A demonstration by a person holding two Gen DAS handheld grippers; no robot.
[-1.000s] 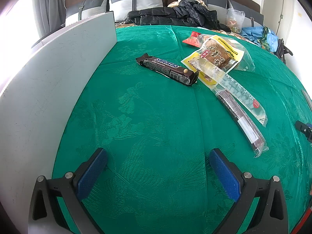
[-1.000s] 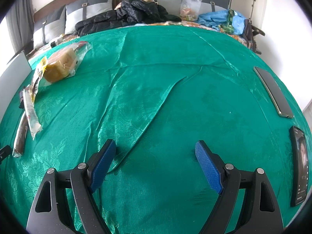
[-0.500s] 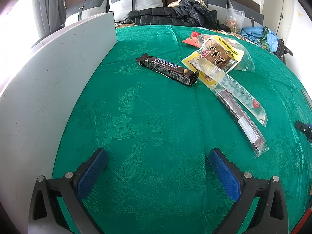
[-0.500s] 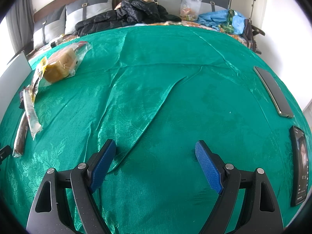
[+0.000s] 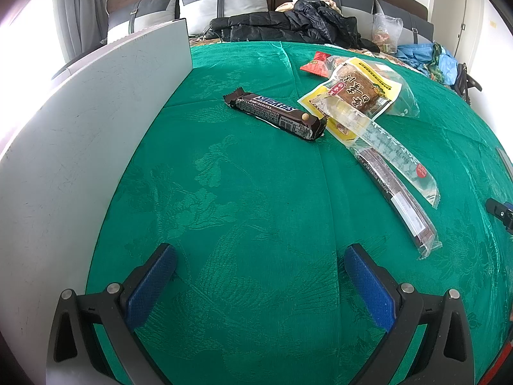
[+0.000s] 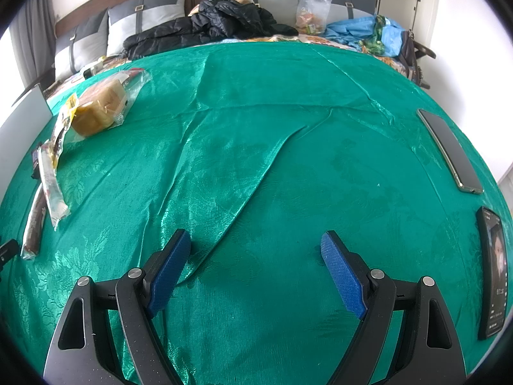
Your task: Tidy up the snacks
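Best reach first for the Snickers (image 5: 277, 116), lying alone on the green cloth (image 5: 250, 199) near the white board (image 5: 89, 147), with left gripper (image 5: 256, 276) and right gripper (image 6: 255, 268) both wide and empty, closing across its narrow width, clear of the bags (image 5: 359, 96) beside it.

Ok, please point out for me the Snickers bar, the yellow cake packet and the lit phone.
Snickers bar (image 5: 275, 116): left wrist view, middle of the dark wrapper.
Yellow cake packet (image 5: 354, 91): left wrist view, on the brown cake under the film.
Lit phone (image 6: 495, 272): right wrist view, middle of the screen.
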